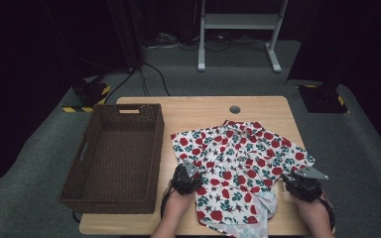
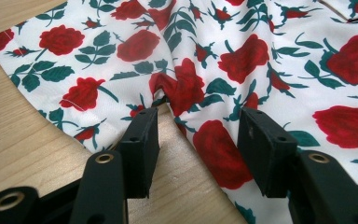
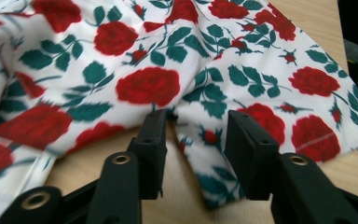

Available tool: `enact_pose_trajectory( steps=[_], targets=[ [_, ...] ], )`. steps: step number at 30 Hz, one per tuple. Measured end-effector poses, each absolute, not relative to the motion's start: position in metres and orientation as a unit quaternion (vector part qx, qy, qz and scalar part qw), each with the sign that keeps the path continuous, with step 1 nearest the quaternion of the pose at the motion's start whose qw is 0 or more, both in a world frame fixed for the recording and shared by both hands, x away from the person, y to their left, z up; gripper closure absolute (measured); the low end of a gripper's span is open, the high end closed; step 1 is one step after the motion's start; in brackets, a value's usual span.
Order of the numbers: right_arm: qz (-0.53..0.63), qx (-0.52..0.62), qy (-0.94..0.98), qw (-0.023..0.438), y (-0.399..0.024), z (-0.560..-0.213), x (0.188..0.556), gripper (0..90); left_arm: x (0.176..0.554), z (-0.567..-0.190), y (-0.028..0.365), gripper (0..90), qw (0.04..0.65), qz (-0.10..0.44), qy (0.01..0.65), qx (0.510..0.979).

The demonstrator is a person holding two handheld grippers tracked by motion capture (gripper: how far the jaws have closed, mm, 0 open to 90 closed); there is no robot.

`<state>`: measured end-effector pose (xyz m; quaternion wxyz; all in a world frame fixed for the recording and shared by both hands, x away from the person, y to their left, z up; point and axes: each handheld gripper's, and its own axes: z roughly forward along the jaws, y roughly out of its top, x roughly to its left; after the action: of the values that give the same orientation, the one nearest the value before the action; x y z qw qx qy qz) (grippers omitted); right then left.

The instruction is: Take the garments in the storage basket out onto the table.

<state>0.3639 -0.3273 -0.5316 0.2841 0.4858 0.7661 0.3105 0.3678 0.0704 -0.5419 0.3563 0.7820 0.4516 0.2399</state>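
A white short-sleeved shirt (image 1: 238, 158) printed with red roses and green leaves lies spread on the wooden table (image 1: 198, 111), its hem hanging over the near edge. My left gripper (image 1: 190, 168) rests at the shirt's left side. In the left gripper view its jaws (image 2: 198, 121) stand apart at the crease where sleeve meets body (image 2: 168, 93), with bare wood and a cloth edge between them and no pad pressing. My right gripper (image 1: 291, 177) sits at the shirt's right side. Its jaws (image 3: 196, 123) are also apart over a fold of the cloth (image 3: 144, 84).
A dark woven basket (image 1: 129, 106) stands empty on the table's left half, close to the shirt's left sleeve. A round cable hole (image 1: 234, 109) sits near the table's far edge. Beyond the table are a grey carpet, cables and a white desk frame (image 1: 238, 22).
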Motion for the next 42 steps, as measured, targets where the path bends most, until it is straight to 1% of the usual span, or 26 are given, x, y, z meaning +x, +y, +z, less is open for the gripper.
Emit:
enact_pose_trajectory(
  steps=[2,5,6,10,11,13,27,40,42],
  targets=[
    [0.307,0.485,0.769,0.281,-0.325,-0.534,0.37,63.3,0.368,-0.542,0.071,48.3,0.358,0.234,0.456,0.781],
    [0.306,0.49,0.766,0.282,-0.325,-0.536,0.376,63.9,0.369,-0.542,0.072,48.2,0.36,0.232,0.46,0.778],
    [0.308,0.492,0.765,0.281,-0.325,-0.536,0.378,65.9,0.369,-0.542,0.072,48.3,0.359,0.233,0.461,0.778],
    [0.306,0.49,0.768,0.275,-0.329,-0.536,0.384,82.1,0.369,-0.542,0.072,48.3,0.358,0.235,0.46,0.778],
    [0.304,0.489,0.769,0.276,-0.33,-0.536,0.386,84.5,0.369,-0.542,0.072,48.3,0.358,0.235,0.46,0.777],
    [0.301,0.489,0.77,0.278,-0.332,-0.535,0.389,86.4,0.369,-0.542,0.072,48.3,0.359,0.233,0.462,0.777],
    [0.273,0.507,0.757,0.31,-0.355,-0.535,0.411,87.6,0.368,-0.542,0.073,48.4,0.356,0.236,0.465,0.776],
    [0.263,0.516,0.751,0.317,-0.365,-0.535,0.422,87.4,0.367,-0.542,0.078,48.3,0.36,0.227,0.472,0.772],
    [0.263,0.52,0.75,0.314,-0.364,-0.534,0.421,84.9,0.367,-0.542,0.078,48.2,0.359,0.229,0.471,0.772]
  ],
)
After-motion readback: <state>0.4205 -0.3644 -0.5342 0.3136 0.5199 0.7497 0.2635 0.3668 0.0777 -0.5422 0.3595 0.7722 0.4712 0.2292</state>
